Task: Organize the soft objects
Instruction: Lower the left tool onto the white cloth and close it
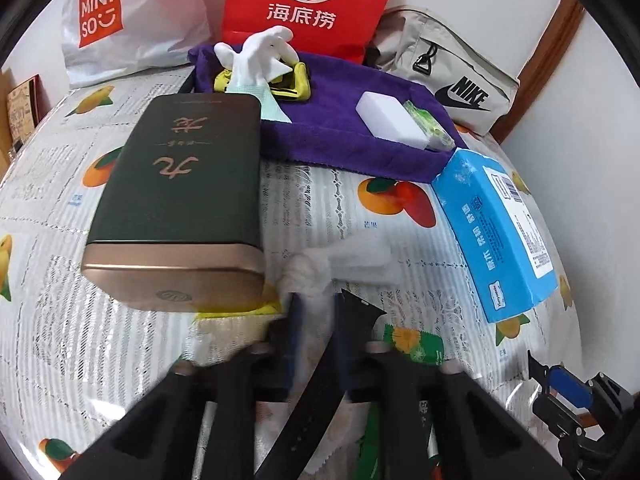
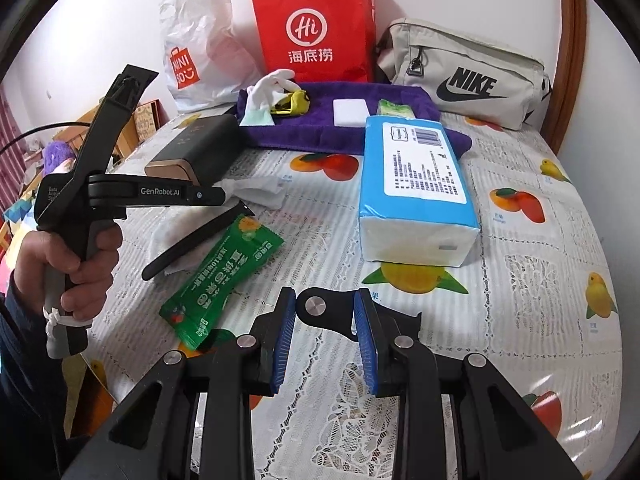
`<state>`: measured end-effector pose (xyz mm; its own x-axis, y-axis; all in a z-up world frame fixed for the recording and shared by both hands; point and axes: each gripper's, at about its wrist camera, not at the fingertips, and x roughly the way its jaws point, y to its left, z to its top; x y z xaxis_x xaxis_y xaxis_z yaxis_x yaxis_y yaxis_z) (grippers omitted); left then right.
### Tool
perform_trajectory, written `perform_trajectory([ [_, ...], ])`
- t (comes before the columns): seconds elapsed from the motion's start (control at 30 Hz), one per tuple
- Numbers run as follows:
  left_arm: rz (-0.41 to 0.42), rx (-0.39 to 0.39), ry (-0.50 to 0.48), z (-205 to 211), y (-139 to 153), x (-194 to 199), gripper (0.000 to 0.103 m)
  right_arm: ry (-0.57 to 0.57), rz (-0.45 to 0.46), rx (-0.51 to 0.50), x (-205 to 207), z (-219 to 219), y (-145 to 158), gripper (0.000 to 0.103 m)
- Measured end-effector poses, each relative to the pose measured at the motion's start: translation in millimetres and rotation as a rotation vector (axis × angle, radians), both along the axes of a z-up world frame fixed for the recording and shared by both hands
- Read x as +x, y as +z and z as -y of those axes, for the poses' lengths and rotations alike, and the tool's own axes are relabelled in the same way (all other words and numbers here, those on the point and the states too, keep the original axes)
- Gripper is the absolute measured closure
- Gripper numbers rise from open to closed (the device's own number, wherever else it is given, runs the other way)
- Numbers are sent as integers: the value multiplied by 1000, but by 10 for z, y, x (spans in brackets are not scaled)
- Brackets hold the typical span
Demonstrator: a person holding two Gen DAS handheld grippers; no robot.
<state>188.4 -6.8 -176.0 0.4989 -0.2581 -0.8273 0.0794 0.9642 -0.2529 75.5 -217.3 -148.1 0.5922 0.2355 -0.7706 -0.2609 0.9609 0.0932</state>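
Left wrist view: my left gripper has its fingers pinching the white cloth at lower centre, beside the dark tin. Next I judge a lift toward the purple towel.

Right wrist view: my right gripper hangs spread, empty, with open worktop right of the tissue pack.

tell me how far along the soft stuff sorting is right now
Already on the purple towel: a white glove, a white sponge and a small green pack. In hand: the left gripper is shut on a white tissue beside the dark tin. Left on the table: the blue tissue pack and green sachet. The right gripper is open, holding nothing.
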Motion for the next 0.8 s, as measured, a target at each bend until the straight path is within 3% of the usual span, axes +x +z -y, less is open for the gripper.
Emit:
perform_trajectory([
  [0.27, 42, 0, -29, -7, 117, -143, 99, -6, 12, -5, -49, -10, 41, 73],
  [0.47, 73, 8, -31, -148, 259, -472, 99, 2, 36, -5, -165, -52, 134, 73],
  [0.8, 34, 25, 17, -586, 139, -968, 99, 18, 68, -15, -331, -134, 244, 73],
])
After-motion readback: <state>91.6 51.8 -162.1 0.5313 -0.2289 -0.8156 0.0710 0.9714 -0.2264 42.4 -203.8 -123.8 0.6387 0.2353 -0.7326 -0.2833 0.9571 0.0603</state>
